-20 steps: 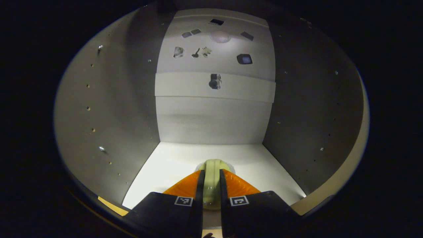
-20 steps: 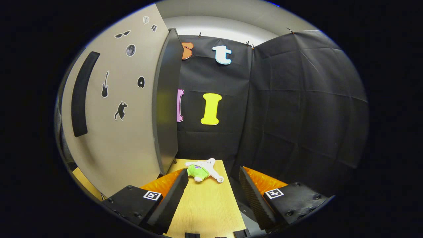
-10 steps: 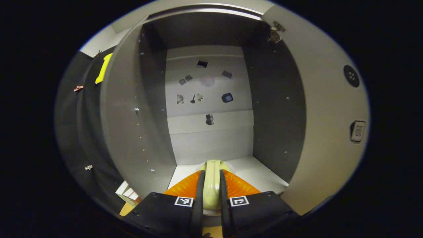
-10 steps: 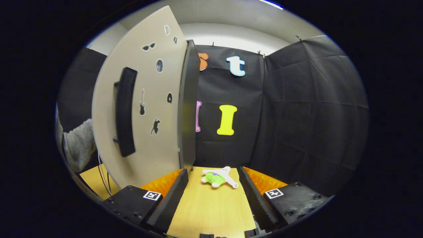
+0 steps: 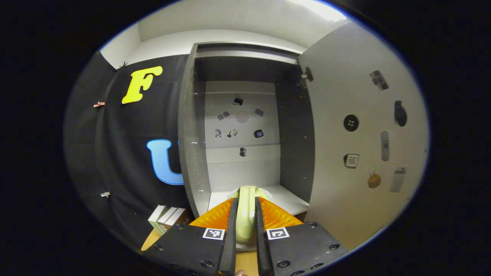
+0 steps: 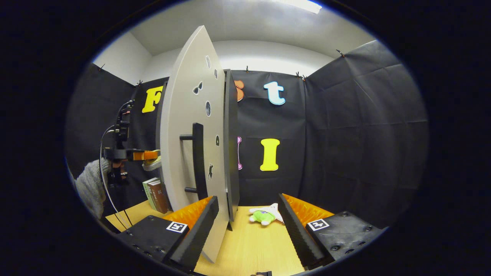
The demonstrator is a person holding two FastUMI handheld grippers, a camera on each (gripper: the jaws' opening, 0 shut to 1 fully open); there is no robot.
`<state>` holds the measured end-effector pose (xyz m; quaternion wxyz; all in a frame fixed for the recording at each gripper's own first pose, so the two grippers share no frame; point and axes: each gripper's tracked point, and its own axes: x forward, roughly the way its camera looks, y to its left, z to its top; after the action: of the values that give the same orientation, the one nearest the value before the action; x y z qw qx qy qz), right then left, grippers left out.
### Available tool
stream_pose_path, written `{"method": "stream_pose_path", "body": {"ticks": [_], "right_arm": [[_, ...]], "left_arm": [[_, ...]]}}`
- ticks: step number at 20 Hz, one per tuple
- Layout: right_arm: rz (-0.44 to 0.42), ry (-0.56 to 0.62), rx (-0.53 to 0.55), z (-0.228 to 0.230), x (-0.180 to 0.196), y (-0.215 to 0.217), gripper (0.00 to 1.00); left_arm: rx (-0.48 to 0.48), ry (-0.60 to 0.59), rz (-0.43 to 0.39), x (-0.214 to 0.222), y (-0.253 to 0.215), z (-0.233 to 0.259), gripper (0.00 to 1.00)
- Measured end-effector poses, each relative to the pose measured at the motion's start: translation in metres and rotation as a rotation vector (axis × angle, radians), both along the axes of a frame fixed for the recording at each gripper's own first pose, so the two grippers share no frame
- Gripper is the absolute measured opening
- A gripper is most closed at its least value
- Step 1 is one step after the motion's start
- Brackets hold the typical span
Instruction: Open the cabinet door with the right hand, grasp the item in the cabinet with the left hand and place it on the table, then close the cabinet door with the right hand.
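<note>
A pale yellow-green item (image 5: pixel 245 220) sits pinched between both fingers of my left gripper (image 5: pixel 244 201), which is shut on it just in front of the open cabinet (image 5: pixel 241 168). The cabinet shelf behind it is bare. The door (image 5: pixel 360 145) stands swung out to the right. In the right gripper view, my right gripper (image 6: pixel 248 199) is open and holds nothing. It hangs over the wooden table (image 6: pixel 249 245), beside the door (image 6: pixel 184 153), which shows nearly edge-on with its dark bar handle (image 6: pixel 198 157). Farther left, the left gripper (image 6: pixel 147 155) shows with the pale item (image 6: pixel 152 165).
A green and white plush toy (image 6: pixel 264 215) lies on the table past my right gripper's fingers. A few books (image 6: pixel 155 195) stand by the cabinet's left side, also in the left gripper view (image 5: pixel 167 216). A grey sleeve (image 6: pixel 90 184) is at the far left.
My left gripper has drawn back out of the cabinet with the pale item held. My right gripper has backed off from the door, which now shows edge-on with its handle in view.
</note>
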<state>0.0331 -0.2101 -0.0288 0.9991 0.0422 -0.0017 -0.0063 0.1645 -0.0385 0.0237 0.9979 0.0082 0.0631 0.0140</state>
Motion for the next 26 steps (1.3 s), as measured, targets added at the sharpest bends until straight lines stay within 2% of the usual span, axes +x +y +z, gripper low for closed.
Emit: {"method": "stream_pose_path", "body": {"ticks": [4, 5, 6, 7, 9, 14, 18, 20, 23, 26], "right_arm": [[0.015, -0.002, -0.021, 0.007, -0.008, 0.015, 0.97], [0.019, -0.003, -0.011, 0.009, -0.011, 0.019, 1.00], [0.016, -0.002, -0.006, 0.010, -0.013, 0.023, 0.97], [0.008, -0.005, -0.012, 0.012, -0.016, 0.024, 1.00], [0.004, -0.006, -0.035, 0.013, -0.019, 0.029, 0.97], [0.051, 0.001, -0.043, 0.010, -0.018, 0.038, 0.97], [0.062, 0.024, -0.035, -0.003, -0.003, 0.018, 0.97], [0.031, 0.042, -0.066, -0.012, 0.005, -0.001, 0.97], [0.043, 0.051, -0.040, -0.018, 0.015, -0.007, 0.97], [0.049, 0.082, -0.058, -0.033, 0.021, -0.018, 0.97]], "left_arm": [[-0.044, -0.028, -0.014, -0.057, 0.006, 0.003, 0.25], [-0.054, -0.023, -0.017, -0.070, 0.006, 0.000, 0.26], [-0.061, -0.014, -0.022, -0.084, 0.006, -0.006, 0.25], [-0.067, -0.001, -0.022, -0.097, 0.007, -0.015, 0.25], [-0.076, 0.031, -0.018, -0.110, 0.007, -0.039, 0.25], [-0.096, 0.094, 0.011, -0.133, -0.016, -0.110, 0.26], [-0.107, 0.165, 0.003, -0.140, -0.058, -0.192, 0.26], [-0.118, 0.216, 0.013, -0.144, -0.076, -0.239, 0.26], [-0.137, 0.271, 0.027, -0.151, -0.097, -0.305, 0.26], [-0.161, 0.292, 0.037, -0.158, -0.117, -0.356, 0.27]]}}
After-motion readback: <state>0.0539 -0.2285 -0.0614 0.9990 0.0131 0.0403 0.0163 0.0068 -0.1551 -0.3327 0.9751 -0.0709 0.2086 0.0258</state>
